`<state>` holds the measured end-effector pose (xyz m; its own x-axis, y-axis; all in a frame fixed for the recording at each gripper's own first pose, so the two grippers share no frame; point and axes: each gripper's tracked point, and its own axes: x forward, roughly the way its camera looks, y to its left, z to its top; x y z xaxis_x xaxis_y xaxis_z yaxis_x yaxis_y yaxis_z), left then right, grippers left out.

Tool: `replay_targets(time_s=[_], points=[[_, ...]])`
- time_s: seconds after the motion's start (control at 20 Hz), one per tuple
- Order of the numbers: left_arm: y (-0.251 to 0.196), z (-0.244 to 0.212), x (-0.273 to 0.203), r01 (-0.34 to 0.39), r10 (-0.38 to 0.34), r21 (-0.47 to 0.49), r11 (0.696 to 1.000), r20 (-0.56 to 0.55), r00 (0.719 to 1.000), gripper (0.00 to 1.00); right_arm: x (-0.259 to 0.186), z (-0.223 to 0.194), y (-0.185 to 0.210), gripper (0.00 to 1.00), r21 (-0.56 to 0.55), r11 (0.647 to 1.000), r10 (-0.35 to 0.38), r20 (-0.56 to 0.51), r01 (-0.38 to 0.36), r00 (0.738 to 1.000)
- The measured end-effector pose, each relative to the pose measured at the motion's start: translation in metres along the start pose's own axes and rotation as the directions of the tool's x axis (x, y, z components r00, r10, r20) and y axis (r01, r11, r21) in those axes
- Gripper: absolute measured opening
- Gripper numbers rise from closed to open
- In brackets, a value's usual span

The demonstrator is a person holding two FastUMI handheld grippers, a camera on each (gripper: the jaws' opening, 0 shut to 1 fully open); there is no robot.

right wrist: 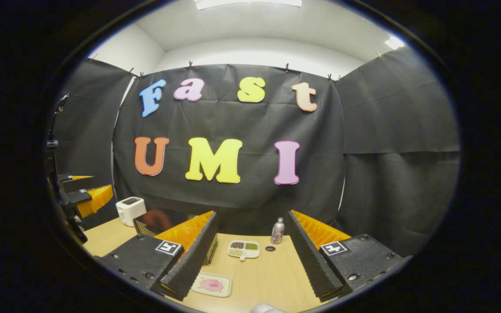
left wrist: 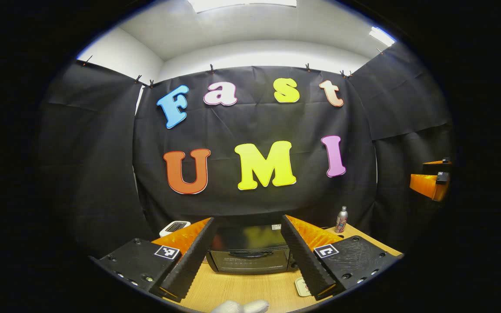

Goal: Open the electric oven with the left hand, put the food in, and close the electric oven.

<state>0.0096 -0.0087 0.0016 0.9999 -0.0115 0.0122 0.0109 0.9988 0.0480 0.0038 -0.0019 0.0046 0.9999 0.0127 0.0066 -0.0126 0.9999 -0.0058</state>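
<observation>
Left gripper [left wrist: 250,256] jaws spread, empty, framing the closed electric oven [left wrist: 250,254] at lower centre; its curved door handle [left wrist: 250,253] is judged rigid, the grip point. Right gripper [right wrist: 250,256] likewise released. Between them: pink food on a small tray [right wrist: 212,285], light, liable to slide; beyond, a divided dish [right wrist: 243,249] of grains.

Both hand-held grippers — L [left wrist: 247,252], R [right wrist: 250,254] — wide apart, level.

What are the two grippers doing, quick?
Left gripper: open, holding nothing, facing the oven.
Right gripper: open, holding nothing.
</observation>
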Motion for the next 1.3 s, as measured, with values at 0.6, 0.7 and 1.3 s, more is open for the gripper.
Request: replay_targets(time_s=[0.6,0.7,1.3], points=[[-0.009,-0.055,0.065,0.033,-0.035,-0.025,0.999,-0.052,0.998,0.96,-0.005,0.005,-0.016,1.00,-0.012,1.000,-0.029,-0.022,0.029,0.999],[-0.009,-0.075,0.087,0.034,-0.036,-0.029,0.999,-0.079,0.996,0.96,-0.008,0.005,-0.024,1.00,-0.015,0.999,-0.052,-0.033,0.051,0.998],[-0.011,-0.198,0.179,0.007,-0.020,-0.046,0.999,-0.291,0.957,0.97,-0.015,-0.016,-0.041,1.00,-0.019,0.993,-0.120,-0.135,0.118,0.984]])
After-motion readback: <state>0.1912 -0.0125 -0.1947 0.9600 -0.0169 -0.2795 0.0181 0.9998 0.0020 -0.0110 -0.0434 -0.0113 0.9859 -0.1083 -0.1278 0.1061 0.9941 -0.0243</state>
